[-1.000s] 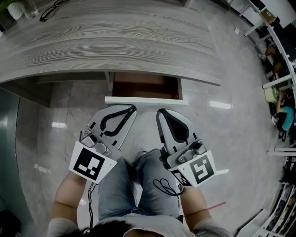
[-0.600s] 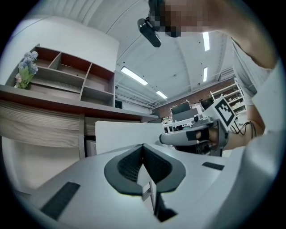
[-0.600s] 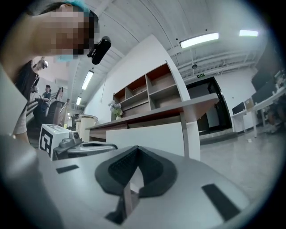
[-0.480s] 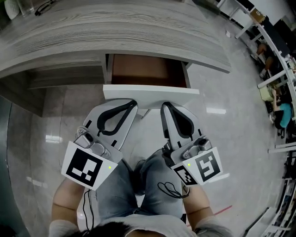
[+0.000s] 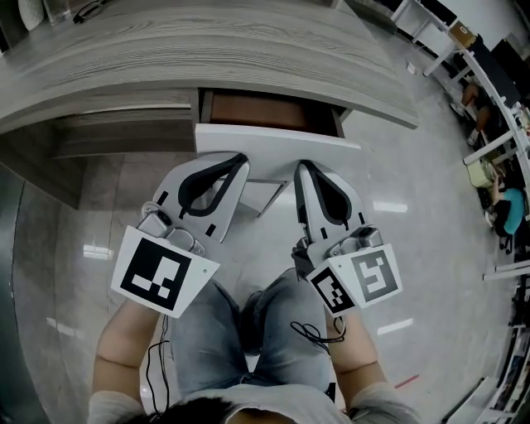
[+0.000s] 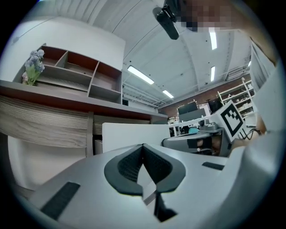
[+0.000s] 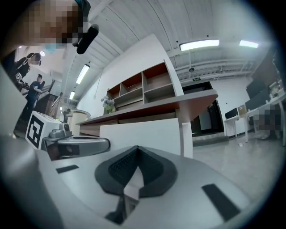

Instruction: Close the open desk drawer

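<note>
**A:** How do our jaws stand?

**B:** Both pairs are pressed together. On our left gripper [image 6: 143,146] the dark pads [image 6: 125,166] meet at the tips with nothing between them. Our right gripper [image 7: 136,148] is the same in its own view, closed on nothing.

**A:** And what lies straight ahead of them?

**B:** The white front of the drawer [image 5: 277,139]. From the head view we see both sets of tips right at its lower edge, the left one toward the middle and the right one just beside it. We cannot tell whether they touch the panel or stop just short of it.

**A:** Where is the drawer itself?

**B:** It is partly open. A strip of its reddish-brown inside shows between the white front and the edge of the grey wood-grain tabletop [image 5: 207,50] above it.

**A:** What is behind the jaws?

**B:** Each gripper carries its marker cube [image 5: 161,272] at the near end, and we hold the two side by side. Our knees [image 5: 248,331] in jeans are below them, over a glossy grey floor [image 5: 414,207].

**A:** Anything farther out?

**B:** A pair of glasses [image 5: 87,8] lies at the far edge of the tabletop. In the left gripper view a shelf unit [image 6: 80,74] stands on the tabletop, with pale flowers [image 6: 33,67] at its left end.
</note>
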Demonstrator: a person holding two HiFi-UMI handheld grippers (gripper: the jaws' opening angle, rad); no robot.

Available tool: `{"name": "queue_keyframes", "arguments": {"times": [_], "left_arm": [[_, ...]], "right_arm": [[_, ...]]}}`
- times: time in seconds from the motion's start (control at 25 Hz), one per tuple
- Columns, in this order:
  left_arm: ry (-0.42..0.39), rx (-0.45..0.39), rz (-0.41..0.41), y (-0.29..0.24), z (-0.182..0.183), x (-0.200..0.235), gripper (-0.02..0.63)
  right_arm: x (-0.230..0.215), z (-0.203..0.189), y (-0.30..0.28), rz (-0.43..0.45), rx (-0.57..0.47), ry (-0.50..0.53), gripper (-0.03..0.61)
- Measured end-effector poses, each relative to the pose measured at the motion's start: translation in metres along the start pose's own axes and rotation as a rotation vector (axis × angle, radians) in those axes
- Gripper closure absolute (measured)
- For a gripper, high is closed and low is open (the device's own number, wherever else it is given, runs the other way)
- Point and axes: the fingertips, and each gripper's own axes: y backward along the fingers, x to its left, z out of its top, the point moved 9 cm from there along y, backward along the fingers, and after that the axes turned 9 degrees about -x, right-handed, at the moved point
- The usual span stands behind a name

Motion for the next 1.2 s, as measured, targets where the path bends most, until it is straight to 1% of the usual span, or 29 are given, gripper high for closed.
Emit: {"name": "queue_keyframes", "arguments": {"times": [0.12,0.72,0.96,1.2], "left_arm": [[-0.002,0.001,0.019,-0.008,-0.003,0.005,0.604],[-0.037,-0.004,0.094,-0.037,-0.01,0.028,0.604],[-0.04,0.006,0.106,-0.043,-0.014,0.032,0.604],[-0.057,0.009,0.094,-0.048,-0.013,0.031,0.603]], "right_arm": [[-0.005,-0.002,-0.01,-0.012,0.005,0.014,0.571],[-0.021,-0.009,-0.044,-0.052,0.009,-0.013,0.571],[-0.024,-0.013,-0.05,-0.055,0.008,-0.023,0.571],[-0.026,-0.012,-0.052,-0.062,0.004,-0.015,0.571]]}}
